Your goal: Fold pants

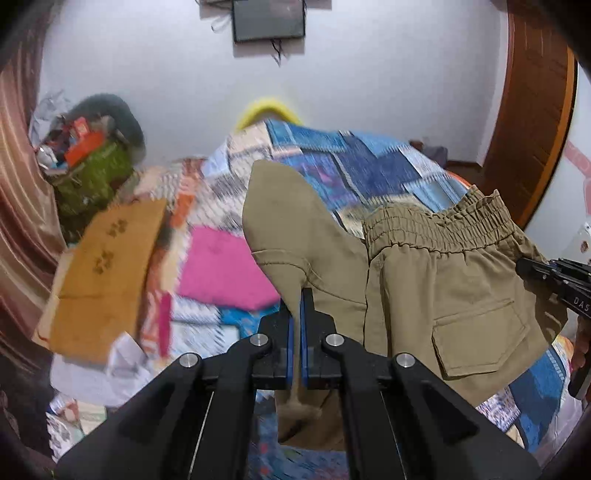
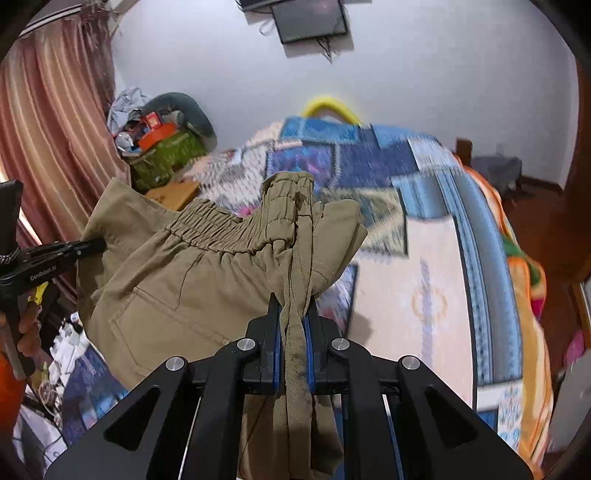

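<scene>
Pants point(image 1: 424, 295) hang in air between both grippers, waistband stretched left to right above the bed point(image 2: 424, 258). Left gripper point(image 1: 296, 306) clamps one edge; right gripper point(image 2: 293, 314) pinches bunched cloth. Legs dangle below.

The bedspread point(image 1: 354, 166) is smeared by motion blur in both views, its patchwork print unreadable. Below the left gripper point(image 1: 297, 295) the pants point(image 1: 443, 288) drop behind the black linkage, so their lower part is hidden; the same happens under the right gripper point(image 2: 295, 306). The pants cover the bedspread beneath them. The right gripper's body runs off the right edge of the left view. Beyond the bedspread, the wall screen point(image 1: 268, 18) is cut by the top edge, and the clutter heap point(image 1: 85, 147) is too blurred to sort out
</scene>
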Tool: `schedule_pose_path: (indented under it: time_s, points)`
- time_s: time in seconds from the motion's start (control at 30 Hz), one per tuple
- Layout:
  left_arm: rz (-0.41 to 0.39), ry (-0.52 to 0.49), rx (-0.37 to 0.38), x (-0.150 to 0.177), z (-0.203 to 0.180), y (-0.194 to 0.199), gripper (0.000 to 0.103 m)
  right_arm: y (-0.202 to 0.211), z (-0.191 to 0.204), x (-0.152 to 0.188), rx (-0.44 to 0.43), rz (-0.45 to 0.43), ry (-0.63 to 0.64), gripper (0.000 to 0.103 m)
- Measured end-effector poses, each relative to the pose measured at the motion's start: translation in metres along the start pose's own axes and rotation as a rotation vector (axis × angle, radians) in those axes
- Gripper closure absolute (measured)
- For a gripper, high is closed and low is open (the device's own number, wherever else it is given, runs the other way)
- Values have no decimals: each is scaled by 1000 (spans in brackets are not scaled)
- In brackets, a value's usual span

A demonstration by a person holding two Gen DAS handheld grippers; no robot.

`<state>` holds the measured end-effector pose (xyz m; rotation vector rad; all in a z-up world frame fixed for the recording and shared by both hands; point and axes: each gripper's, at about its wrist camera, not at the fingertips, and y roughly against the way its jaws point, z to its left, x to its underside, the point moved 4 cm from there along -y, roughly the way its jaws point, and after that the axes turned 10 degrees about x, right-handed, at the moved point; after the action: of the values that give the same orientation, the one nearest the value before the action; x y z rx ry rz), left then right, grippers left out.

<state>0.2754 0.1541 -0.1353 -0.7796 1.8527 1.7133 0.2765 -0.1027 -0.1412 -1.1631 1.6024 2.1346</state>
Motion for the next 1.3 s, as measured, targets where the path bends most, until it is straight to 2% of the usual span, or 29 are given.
schedule_pose_path:
  time_s: [0.13, 0.27, 0.47, 0.63, 0.8, 0.97, 1.07, 1.13, 1.17, 1.3]
  points:
    - [-44, 30, -40, -27, 33, 1, 100, -14, 22, -35, -23, -36, 19, 95]
    - [-56, 72, -75, -46, 70, -15, 100, -39, 45, -61, -43, -50, 34, 95]
    - [-39, 173, -96, -61, 130, -62, 100, -91, 80, -89, -83, -44, 48, 95]
    - [-19, 206, -111, -62, 163, -109, 100, -139, 101, -96, -84, -21, 73, 95]
    - [-5, 224, -115, -55, 188, -156, 100, -185, 109, -92, -70, 22, 68, 95]
    - [109, 250, -114, -32, 205, -216, 100, -223, 111, -79, -40, 78, 70, 94]
    - [195, 272, -159, -8, 217, -239, 99, -237, 109, -70, -21, 130, 69, 94]
    - [247, 308, -122, 5, 225, -245, 90, -236, 105, -65, -16, 138, 70, 92]
    - [268, 331, -99, 12, 229, -246, 88, -234, 104, -64, -17, 139, 71, 88]
    - [252, 386, -69, 26, 237, -225, 79, -220, 100, -62, 18, 134, 121, 83]
